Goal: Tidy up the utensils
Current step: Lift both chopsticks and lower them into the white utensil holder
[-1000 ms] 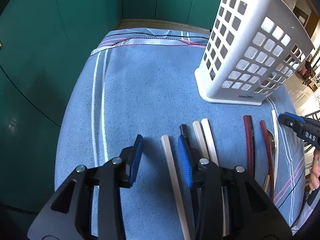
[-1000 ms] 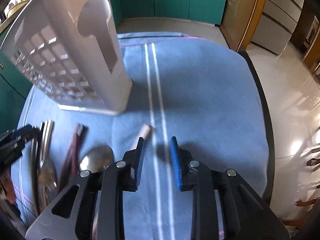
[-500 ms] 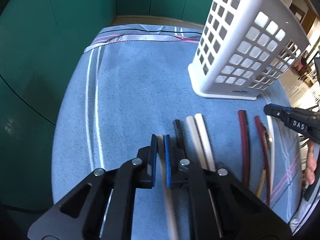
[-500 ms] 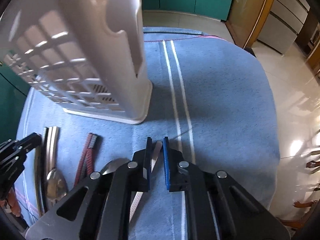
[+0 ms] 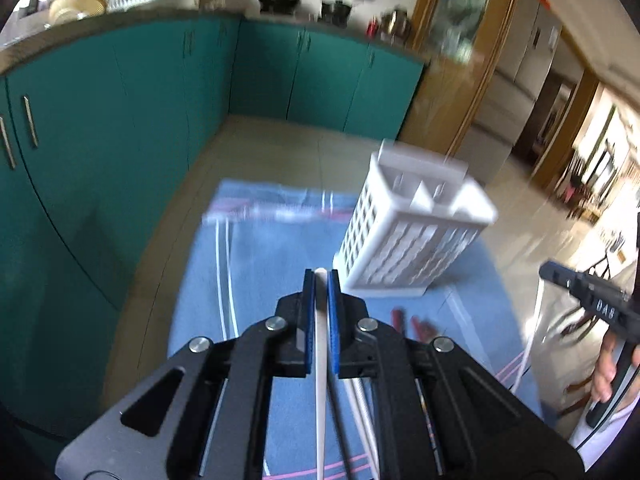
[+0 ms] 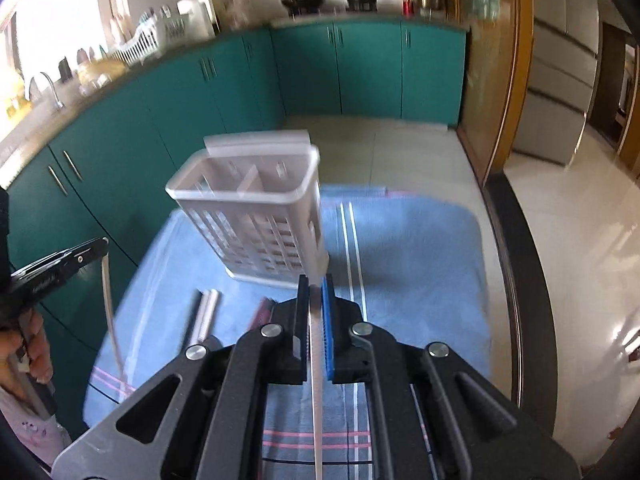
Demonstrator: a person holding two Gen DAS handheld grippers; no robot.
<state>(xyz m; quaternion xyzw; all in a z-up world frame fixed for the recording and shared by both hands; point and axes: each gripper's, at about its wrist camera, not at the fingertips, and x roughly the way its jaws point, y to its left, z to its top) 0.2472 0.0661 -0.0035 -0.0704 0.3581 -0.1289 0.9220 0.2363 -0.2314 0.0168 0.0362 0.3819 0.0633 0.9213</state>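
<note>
My left gripper (image 5: 321, 280) is shut on a white chopstick (image 5: 320, 344) and holds it high above the blue cloth; the stick hangs down in the right wrist view (image 6: 108, 304). My right gripper (image 6: 315, 286) is shut on a slim pale-handled utensil (image 6: 315, 360), also lifted. The white slotted utensil caddy (image 5: 412, 240) stands on the cloth ahead of both, its divided top open in the right wrist view (image 6: 256, 216). Two white chopsticks (image 6: 206, 316) and red-handled utensils (image 5: 416, 324) lie on the cloth below.
The blue cloth (image 6: 420, 264) covers a small table with floor to the right. Teal cabinets (image 5: 120, 120) run along the left and back. The person's hand (image 5: 606, 368) shows at the right edge.
Both grippers have risen from the cloth with their utensils held and now look down on the caddy from above. The view is blurred by motion.
</note>
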